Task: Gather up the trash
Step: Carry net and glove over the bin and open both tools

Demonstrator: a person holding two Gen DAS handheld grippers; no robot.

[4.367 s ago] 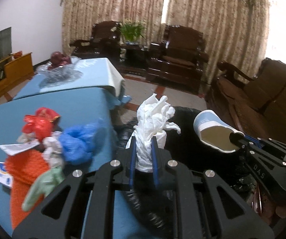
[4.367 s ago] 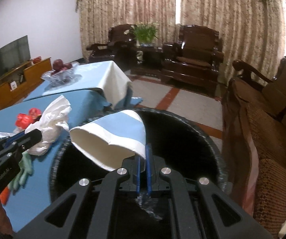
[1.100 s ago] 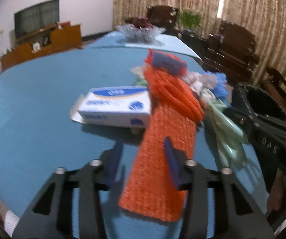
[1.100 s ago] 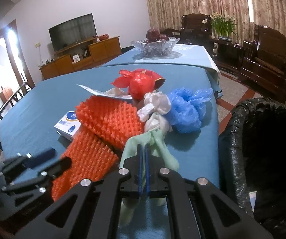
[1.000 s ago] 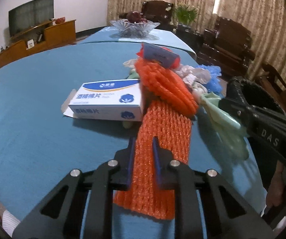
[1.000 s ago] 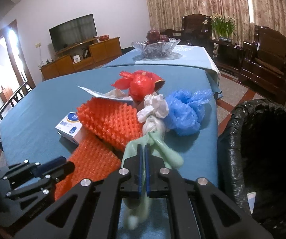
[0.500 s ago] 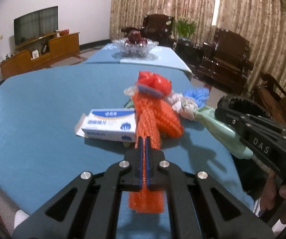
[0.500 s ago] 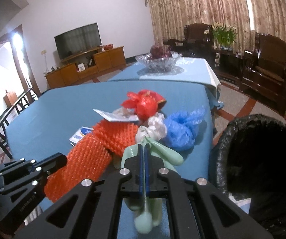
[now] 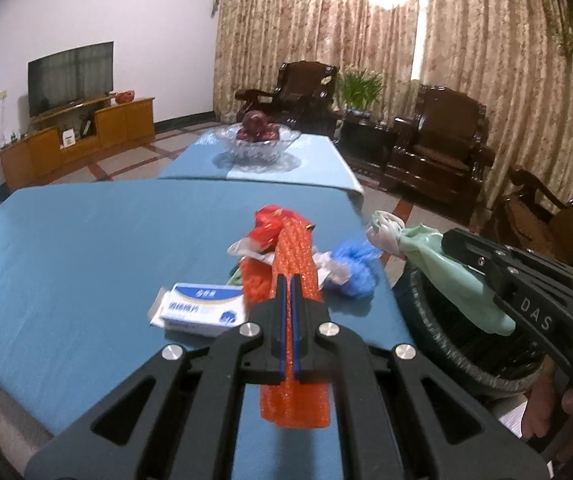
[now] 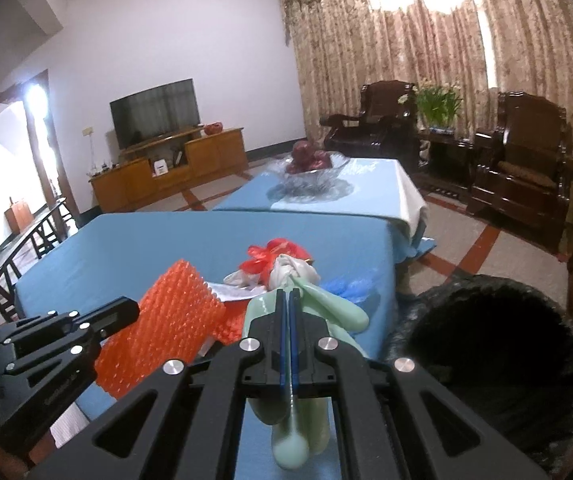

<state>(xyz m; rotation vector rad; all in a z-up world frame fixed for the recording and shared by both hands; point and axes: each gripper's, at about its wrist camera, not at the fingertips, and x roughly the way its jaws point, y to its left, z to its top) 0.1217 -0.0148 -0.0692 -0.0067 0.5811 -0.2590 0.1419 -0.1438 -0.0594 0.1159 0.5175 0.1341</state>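
My left tongs (image 9: 289,280) are clamped on the orange foam net (image 9: 294,256), lifted above the blue desk (image 9: 86,248) beside the tissue box (image 9: 198,310). My right tongs (image 10: 288,294) pinch the pale green glove (image 10: 306,312), held near the black-lined bin (image 10: 494,344) at the desk's edge.

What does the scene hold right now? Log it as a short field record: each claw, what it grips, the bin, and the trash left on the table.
left claw: shut on orange foam net, lifted clear of the table
right claw: shut on pale green glove, lifted off the table
bin: black-lined, open, beside the table's right edge
table: blue cloth
trash left on table: blue-and-white box, red wrapper, blue plastic bag
beyond: glass fruit bowl on the far table
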